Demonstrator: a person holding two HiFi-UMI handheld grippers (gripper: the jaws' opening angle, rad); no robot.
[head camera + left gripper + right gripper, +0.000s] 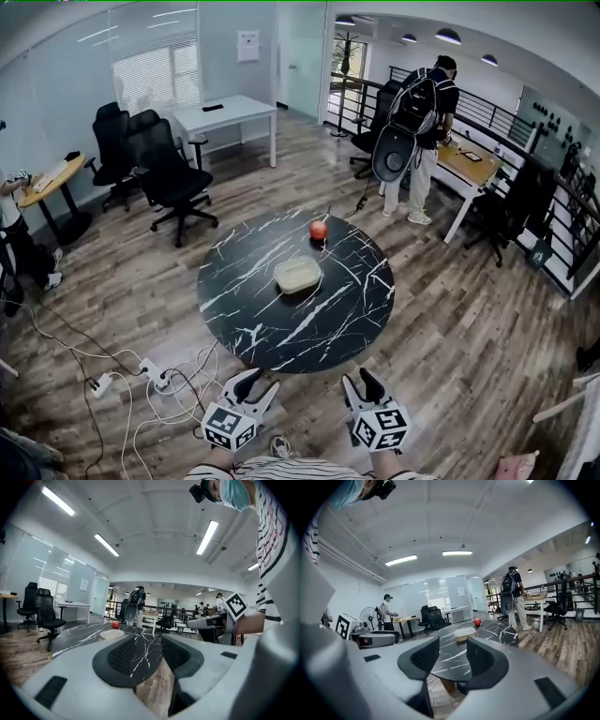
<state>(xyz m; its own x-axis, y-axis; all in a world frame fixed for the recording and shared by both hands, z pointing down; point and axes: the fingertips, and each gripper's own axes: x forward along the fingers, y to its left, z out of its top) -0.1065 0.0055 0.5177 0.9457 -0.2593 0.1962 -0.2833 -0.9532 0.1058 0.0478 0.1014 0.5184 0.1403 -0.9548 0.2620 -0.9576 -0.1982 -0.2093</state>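
Only the head view gave me the whole layout. The left claw (255, 384) and right claw (361, 382) were held low and side by side, just short of the near rim of the round table (281, 333), over a wood-plank floor (450, 319). White cables (155, 380) lay tangled next to the left one, and neither claw view caught those. The left claw view did pick up the right claw's marker cube (234, 605) off to the side, and the right claw view got a fan (369, 616) way off left.

The table was glossy black, marble-looking, with white veins. A pale box (298, 275) with rounded corners sat near its middle. A red apple (319, 230) sat past it toward the far rim, near the box but not touching it.

Both claws were spread wide and held nothing. Between the ribbed black pads (124, 656) I saw just table and floor. Both pointed roughly level at the table, well short of the box.
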